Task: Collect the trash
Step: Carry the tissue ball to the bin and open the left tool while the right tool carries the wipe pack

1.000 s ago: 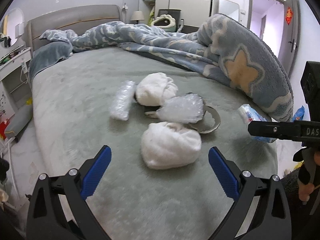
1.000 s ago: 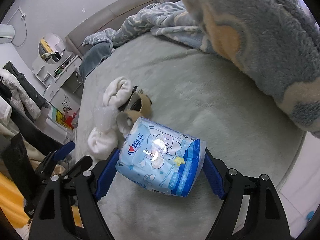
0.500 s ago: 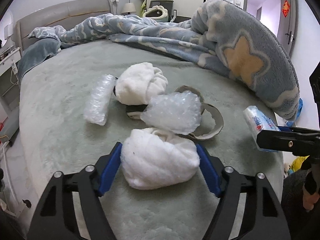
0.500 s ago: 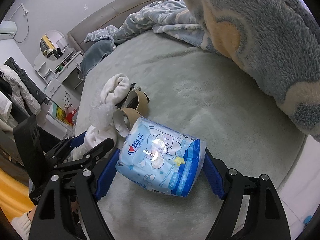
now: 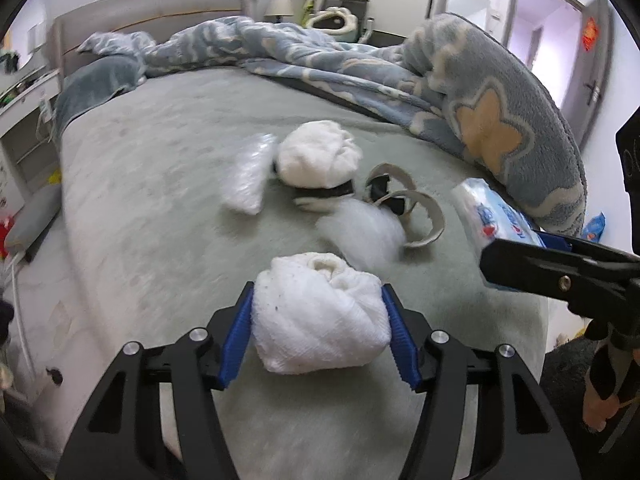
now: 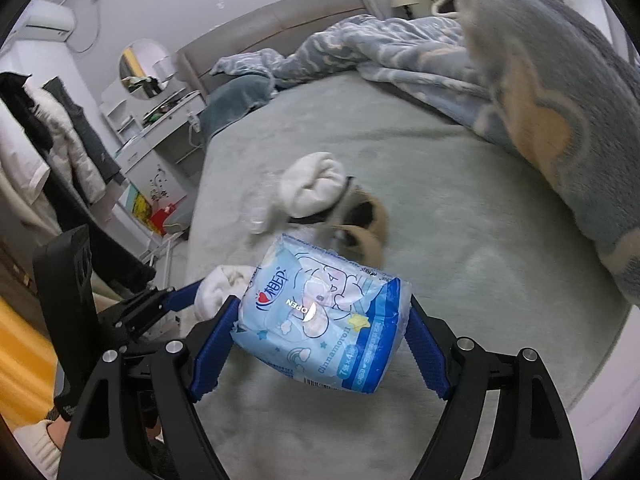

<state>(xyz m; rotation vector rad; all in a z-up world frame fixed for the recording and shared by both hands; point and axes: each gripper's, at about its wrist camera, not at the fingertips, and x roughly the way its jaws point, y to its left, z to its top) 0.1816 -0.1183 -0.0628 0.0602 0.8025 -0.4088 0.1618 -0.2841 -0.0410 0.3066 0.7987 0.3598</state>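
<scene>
bed (image 5: 160, 200): left gripper (image 5: 318, 320), jaws closing, pads pressed on white cloth bundle (image 5: 320, 320). right gripper (image 6: 320, 332) clamped on blue tissue pack (image 6: 320, 316). second bundle (image 5: 318, 152), cardboard rings (image 5: 420, 216) near.

Both cameras sit close above the bed (image 5: 160, 184), each looking forward and down past its own two fingers, the left one facing the blanket (image 5: 480, 112) and door (image 5: 592, 80), the right one facing the headboard (image 6: 272, 28) and mirror (image 6: 144, 68), and both see the same white bundle (image 5: 316, 152) in the middle.
</scene>
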